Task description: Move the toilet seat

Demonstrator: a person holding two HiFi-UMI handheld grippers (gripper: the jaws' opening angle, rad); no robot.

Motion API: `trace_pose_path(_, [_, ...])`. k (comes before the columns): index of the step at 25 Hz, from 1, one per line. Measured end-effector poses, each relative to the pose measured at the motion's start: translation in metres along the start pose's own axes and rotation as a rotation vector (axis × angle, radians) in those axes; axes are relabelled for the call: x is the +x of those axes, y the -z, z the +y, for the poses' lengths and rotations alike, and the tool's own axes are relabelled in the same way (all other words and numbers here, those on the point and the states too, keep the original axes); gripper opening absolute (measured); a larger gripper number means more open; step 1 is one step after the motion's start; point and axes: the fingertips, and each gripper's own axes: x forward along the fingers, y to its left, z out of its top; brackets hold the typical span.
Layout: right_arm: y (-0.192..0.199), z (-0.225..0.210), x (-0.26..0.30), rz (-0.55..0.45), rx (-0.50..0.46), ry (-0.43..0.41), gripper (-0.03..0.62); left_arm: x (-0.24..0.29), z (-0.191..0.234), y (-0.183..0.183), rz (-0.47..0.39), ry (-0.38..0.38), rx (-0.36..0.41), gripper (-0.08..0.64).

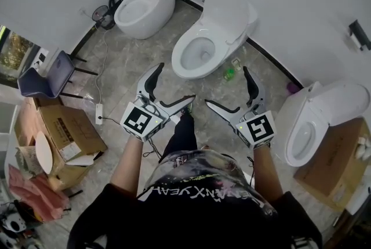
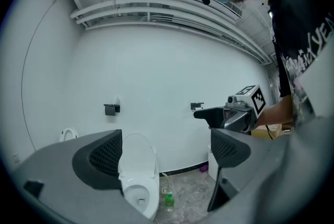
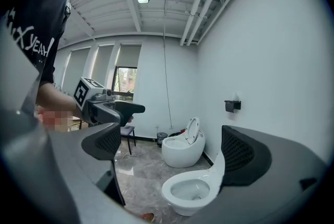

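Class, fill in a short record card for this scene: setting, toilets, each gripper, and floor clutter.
Setting: grey tiled floor, white walls
Toilets: three, lids up: egg-shaped toilet, middle toilet, right toilet
Left gripper: jaws apart, nothing held, pointing toward the middle toilet
Right gripper: jaws apart, nothing held, beside the left one
Floor clutter: green bottle next to the middle toilet; cardboard box at the left

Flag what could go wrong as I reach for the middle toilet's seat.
The lid of the middle toilet stands raised; being glossy, it may slip from the jaws and slam down. The green bottle on the floor beside that toilet could be kicked over when stepping in. The left gripper and right gripper are both open and empty.
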Motion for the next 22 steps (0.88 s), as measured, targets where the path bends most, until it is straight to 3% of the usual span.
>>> trace_pose_path(14, [0.012,-0.093,0.137,0.072,0.047,0.006,0.584,0.097,0.135,0.03,0.059,0.063,-0.048,0.511])
trace_pose_path(22, [0.019,-0.123,0.201,0.114,0.061,0.031,0.584,0.125,0.198,0.048,0.068,0.086,-0.09,0.511])
